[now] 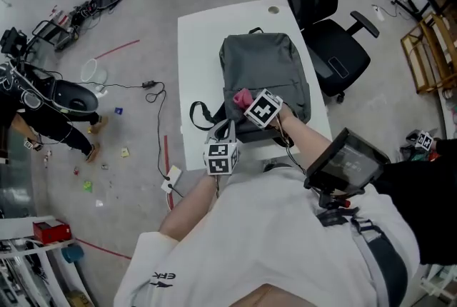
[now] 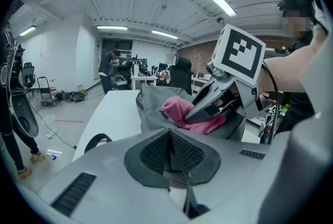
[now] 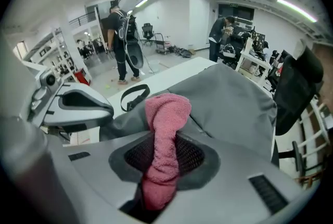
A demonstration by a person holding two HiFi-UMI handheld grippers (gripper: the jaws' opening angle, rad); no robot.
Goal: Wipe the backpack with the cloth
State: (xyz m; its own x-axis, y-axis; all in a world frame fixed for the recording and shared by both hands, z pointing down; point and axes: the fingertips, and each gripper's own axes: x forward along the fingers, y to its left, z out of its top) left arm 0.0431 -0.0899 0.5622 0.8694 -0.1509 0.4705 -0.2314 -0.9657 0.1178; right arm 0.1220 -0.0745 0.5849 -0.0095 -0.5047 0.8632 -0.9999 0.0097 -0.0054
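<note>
Right gripper view: cloth tight in right claw, on backpack

the backpack is grey woven fabric, matt and fairly smooth, with soft creases. the cloth is pink terry, nubbly and fluffy. the counter is white and smooth with a faint sheen. the left gripper and right gripper have smooth, matt grey plastic shells. the pads on their jaws are black with a fine ribbed texture. the floor looks like smooth, dull grey concrete.
</note>
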